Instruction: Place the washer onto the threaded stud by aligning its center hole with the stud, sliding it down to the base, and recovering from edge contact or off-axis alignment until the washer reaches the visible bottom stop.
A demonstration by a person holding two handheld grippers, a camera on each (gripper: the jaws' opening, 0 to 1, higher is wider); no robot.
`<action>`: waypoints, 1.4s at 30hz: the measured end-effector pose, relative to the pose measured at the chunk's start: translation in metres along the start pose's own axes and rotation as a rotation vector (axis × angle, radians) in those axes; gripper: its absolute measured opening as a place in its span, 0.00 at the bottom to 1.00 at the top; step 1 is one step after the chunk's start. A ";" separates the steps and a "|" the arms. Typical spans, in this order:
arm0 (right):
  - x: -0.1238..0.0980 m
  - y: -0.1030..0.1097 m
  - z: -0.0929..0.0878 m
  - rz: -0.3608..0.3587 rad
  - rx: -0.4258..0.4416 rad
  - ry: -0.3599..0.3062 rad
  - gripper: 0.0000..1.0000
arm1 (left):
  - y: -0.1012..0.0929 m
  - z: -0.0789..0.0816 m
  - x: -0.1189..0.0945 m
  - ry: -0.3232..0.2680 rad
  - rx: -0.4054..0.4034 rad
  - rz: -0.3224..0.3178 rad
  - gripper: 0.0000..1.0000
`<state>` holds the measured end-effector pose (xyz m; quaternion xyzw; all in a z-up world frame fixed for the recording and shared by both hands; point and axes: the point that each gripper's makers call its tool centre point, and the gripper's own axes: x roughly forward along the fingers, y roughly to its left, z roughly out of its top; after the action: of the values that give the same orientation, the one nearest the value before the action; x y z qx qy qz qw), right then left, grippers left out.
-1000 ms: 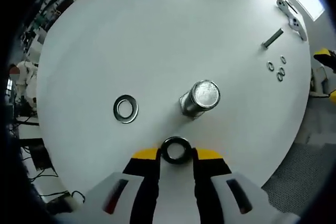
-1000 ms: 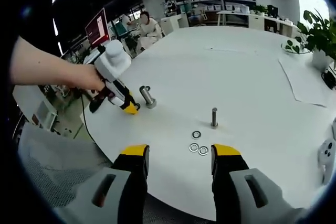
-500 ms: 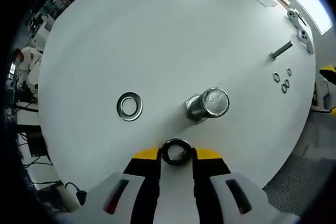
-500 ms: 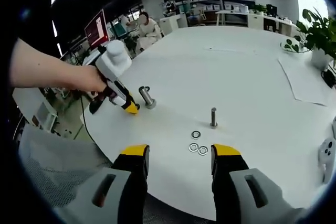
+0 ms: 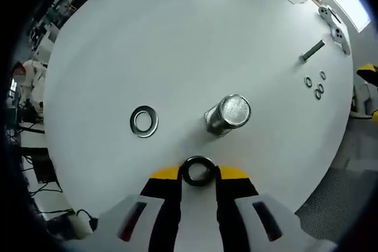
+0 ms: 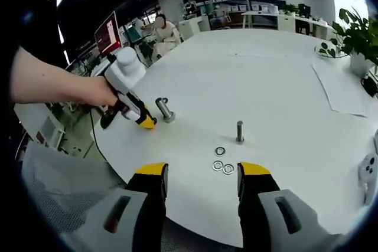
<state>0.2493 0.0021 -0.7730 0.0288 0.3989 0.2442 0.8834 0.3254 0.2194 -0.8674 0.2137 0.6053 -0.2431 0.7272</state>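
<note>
Two fingers of our left gripper (image 5: 198, 172) pinch the washer (image 5: 198, 170) flat, probably to bring its hole over the stud (image 5: 227, 114); our right gripper (image 6: 202, 176) waits open above the worktop (image 6: 283, 98).

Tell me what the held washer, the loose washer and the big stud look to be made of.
Held washer: dark, dull ring, perhaps blackened steel or rubber; unclear. Loose washer: bright metal, likely plated steel, with shiny reflections. Stud: silvery metal, likely steel, with a glinting top face.
</note>
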 end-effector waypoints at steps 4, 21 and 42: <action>0.000 0.001 0.000 0.001 -0.002 0.001 0.50 | -0.004 -0.002 -0.001 0.002 0.053 -0.010 0.19; 0.001 0.001 -0.002 0.002 -0.010 0.012 0.49 | -0.008 -0.013 -0.005 0.019 0.153 -0.036 0.19; 0.002 0.000 -0.004 0.001 -0.008 0.019 0.49 | -0.019 -0.006 -0.003 0.001 0.205 -0.042 0.19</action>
<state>0.2470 0.0026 -0.7767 0.0230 0.4064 0.2468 0.8794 0.3085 0.2086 -0.8660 0.2743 0.5818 -0.3188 0.6961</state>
